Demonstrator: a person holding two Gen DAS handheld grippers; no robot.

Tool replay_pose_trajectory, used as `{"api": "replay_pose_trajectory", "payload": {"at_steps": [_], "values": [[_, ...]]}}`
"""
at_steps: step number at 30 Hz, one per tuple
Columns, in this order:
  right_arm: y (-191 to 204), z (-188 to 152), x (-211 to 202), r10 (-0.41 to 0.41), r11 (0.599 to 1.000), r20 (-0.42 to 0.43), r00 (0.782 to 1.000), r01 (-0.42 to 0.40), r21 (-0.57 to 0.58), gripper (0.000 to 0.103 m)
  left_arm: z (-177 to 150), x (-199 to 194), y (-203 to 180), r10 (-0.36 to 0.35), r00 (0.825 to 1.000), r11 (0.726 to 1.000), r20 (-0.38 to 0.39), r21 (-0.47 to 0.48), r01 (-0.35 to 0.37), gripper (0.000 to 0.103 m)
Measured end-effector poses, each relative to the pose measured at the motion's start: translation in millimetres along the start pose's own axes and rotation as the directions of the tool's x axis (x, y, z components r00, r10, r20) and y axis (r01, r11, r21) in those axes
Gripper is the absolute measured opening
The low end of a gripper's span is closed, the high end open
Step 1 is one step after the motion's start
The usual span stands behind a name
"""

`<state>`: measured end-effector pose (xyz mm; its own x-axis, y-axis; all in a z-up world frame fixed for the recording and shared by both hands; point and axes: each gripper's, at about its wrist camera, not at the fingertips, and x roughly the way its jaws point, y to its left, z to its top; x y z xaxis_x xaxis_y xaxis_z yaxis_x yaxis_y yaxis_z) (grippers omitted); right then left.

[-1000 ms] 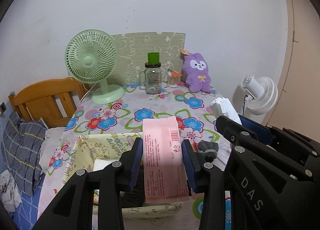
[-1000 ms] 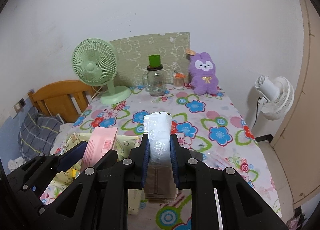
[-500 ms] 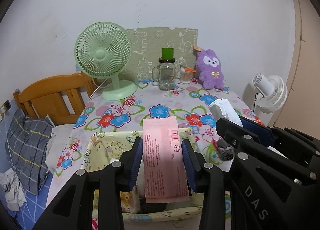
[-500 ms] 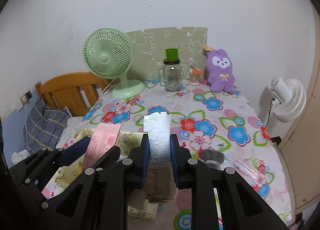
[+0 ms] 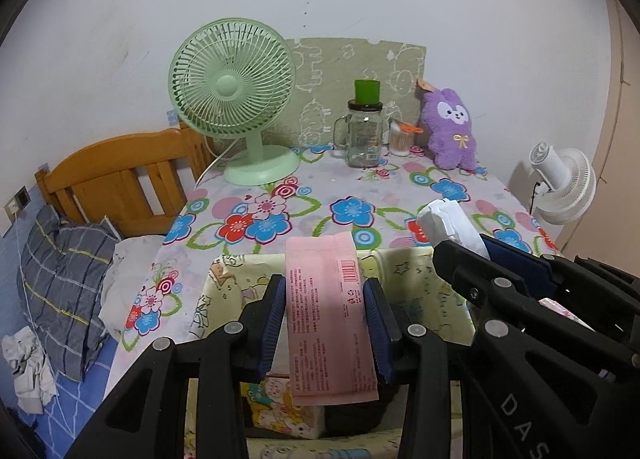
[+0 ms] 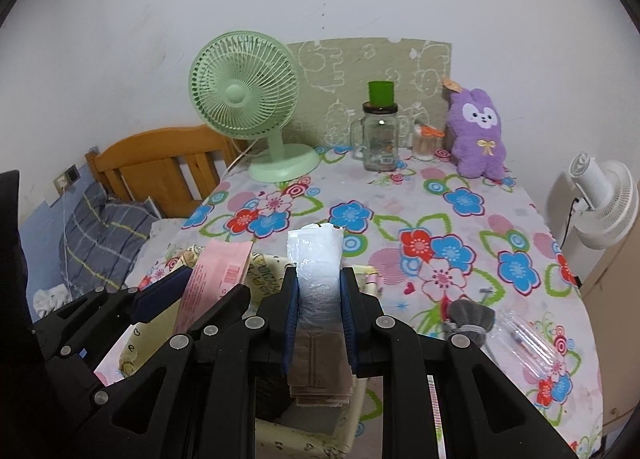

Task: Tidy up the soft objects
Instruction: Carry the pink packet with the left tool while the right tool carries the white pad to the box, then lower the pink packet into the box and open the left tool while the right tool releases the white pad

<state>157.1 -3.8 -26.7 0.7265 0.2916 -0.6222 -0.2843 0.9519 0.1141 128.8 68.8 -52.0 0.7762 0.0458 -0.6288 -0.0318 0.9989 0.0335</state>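
Two packets are hanging over the yellow fabric bin (image 5: 224,291): your left gripper (image 5: 325,313) is clamping the pink packet (image 5: 326,311), your right gripper (image 6: 319,299) the clear-wrapped bundle (image 6: 318,271).

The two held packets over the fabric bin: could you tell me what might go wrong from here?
The pink packet in the left gripper and the clear-wrapped packet in the right gripper hang close together over the fabric bin; the grippers might collide, or a packet might catch its soft rim.
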Motion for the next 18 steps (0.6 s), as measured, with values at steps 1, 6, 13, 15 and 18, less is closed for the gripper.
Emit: {"api": "replay_pose_trajectory", "payload": {"at_steps": [1,6,13,15,18], "values": [[1.7,-0.8,3.0,0.003,1.000,-0.005,1.000,-0.003,-0.003,0.023,-0.6,1.7,2.0,0.003,1.000,1.000,-0.003,-0.001,-0.003,0.040],[8.9,-3.1,18.1,0.014,1.000,-0.029,0.999,-0.015,-0.016,0.023,-5.2,15.7,13.1,0.018,0.999,1.000,-0.033,-0.007,-0.019,0.040],[19.5,-7.1,37.7,0.032,0.999,-0.072,0.997,-0.034,-0.031,0.023,-12.9,31.5,26.0,0.031,0.996,0.999,-0.079,-0.020,-0.032,0.041],[21.8,-7.5,41.7,0.039,0.999,-0.080,0.996,-0.042,-0.033,0.023,-15.5,35.2,29.5,0.031,0.995,0.999,-0.093,-0.024,-0.033,0.042],[25.6,-8.2,47.7,0.049,0.998,-0.090,0.995,-0.052,-0.037,0.023,-18.7,38.9,33.8,0.028,0.993,0.999,-0.115,-0.025,-0.031,0.044]]}}
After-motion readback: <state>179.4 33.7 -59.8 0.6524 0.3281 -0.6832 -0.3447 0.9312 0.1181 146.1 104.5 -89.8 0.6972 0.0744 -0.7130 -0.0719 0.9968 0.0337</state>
